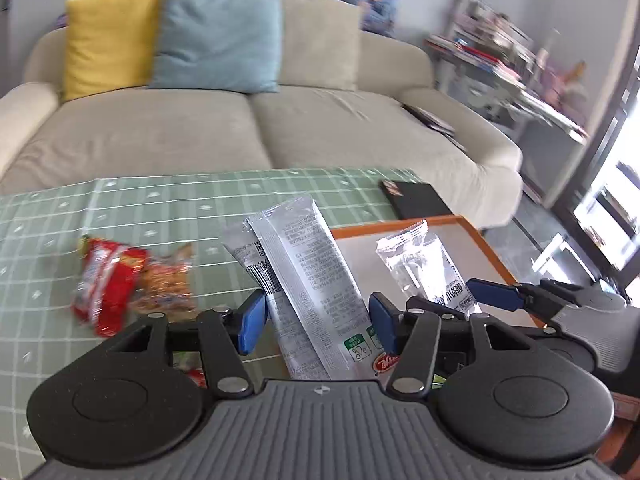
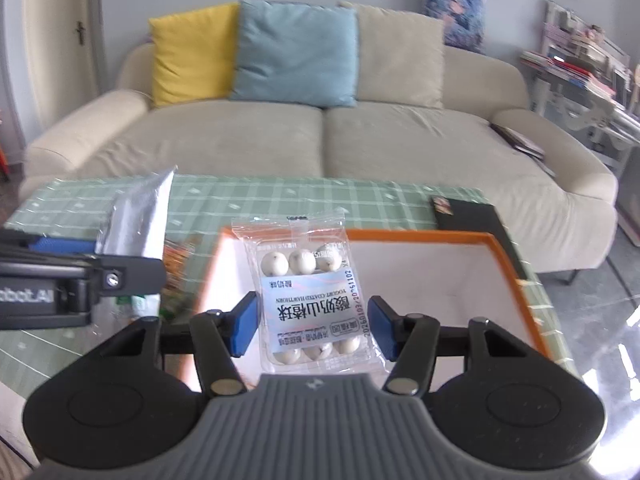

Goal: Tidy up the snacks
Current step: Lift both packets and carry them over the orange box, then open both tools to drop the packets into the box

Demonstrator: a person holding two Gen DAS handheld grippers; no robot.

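The left hand-held gripper (image 1: 318, 316) is clenched on two long silver packets (image 1: 308, 280), and the right hand-held gripper (image 2: 312, 324) grasps a clear pack of yogurt hawthorn balls (image 2: 308, 292), both lifted over the orange-rimmed tray (image 2: 516, 276) on the counter (image 1: 160, 208). To do this well, lower each until it lies flat inside the rim, side by side, before letting go.

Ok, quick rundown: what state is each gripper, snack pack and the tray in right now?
Left gripper: shut on the silver packets.
Silver packets: lifted, standing up between the pads.
Right gripper: shut on the hawthorn ball pack.
Hawthorn ball pack: sealed, held over the tray.
Orange-rimmed tray: nothing seen lying in it.
Red snack packs: lying on the green tablecloth, untouched.
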